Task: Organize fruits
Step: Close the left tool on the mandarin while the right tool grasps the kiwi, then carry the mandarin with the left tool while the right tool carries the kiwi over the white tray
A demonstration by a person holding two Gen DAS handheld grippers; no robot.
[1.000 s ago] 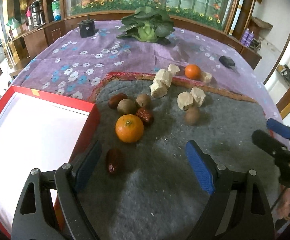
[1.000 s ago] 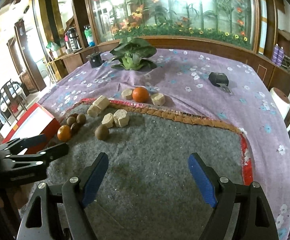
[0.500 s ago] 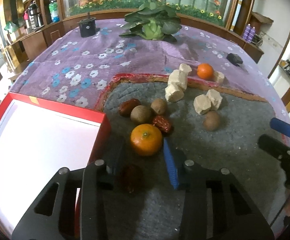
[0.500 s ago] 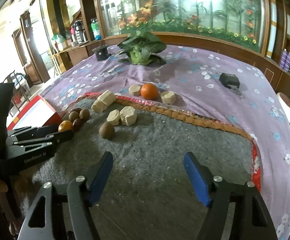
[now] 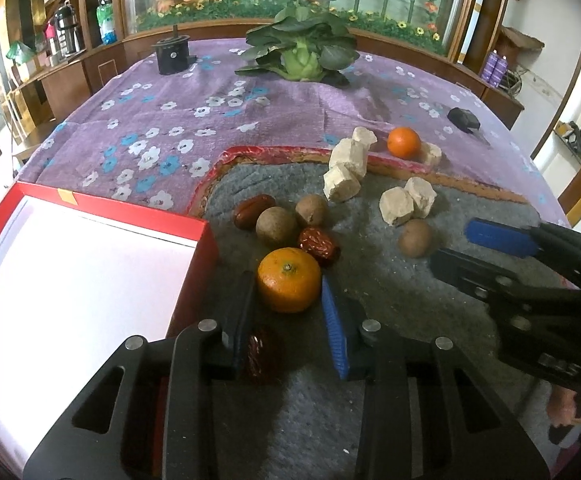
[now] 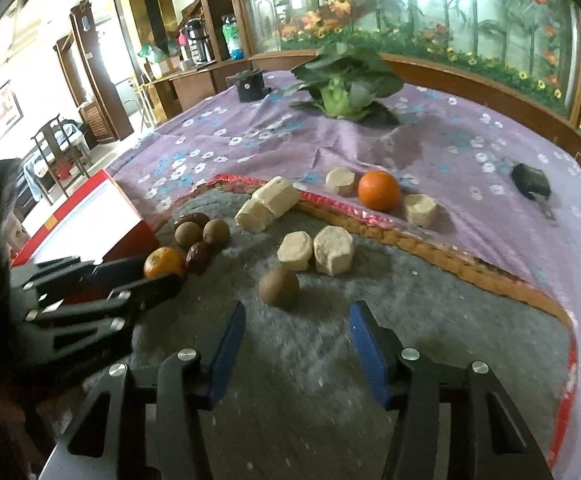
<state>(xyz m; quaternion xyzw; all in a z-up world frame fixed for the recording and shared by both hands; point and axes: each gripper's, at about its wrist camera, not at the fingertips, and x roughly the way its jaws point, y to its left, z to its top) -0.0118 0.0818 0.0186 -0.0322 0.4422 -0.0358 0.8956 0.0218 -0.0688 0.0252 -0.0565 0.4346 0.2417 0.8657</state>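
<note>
Left gripper point(image 5: 290, 322) jaws narrowed about date point(image 5: 259, 354), pads not visibly pressing. Right gripper point(image 6: 296, 346) half-closed, empty, neared brown fruit point(image 6: 279, 286) at 12 o'clock. Advice: centre fruit, squeeze gently.

Purple floral tablecloth point(image 5: 178, 120) is covering the table, with a grey felt mat point(image 5: 370, 304) with a red-orange border lying on top. Leafy green cabbage-like vegetable point(image 5: 300, 54) is sitting at the far side, black cylindrical gadget point(image 5: 171, 53) standing left of it. Small black object point(image 5: 464, 119) is lying on the cloth at far right. Beige cut chunks point(image 6: 314, 249) are sitting on the mat and along its border. Glass panel with painted flowers point(image 6: 430, 8) is running behind; thermos flasks point(image 5: 66, 32) are standing on a wooden counter at left.
</note>
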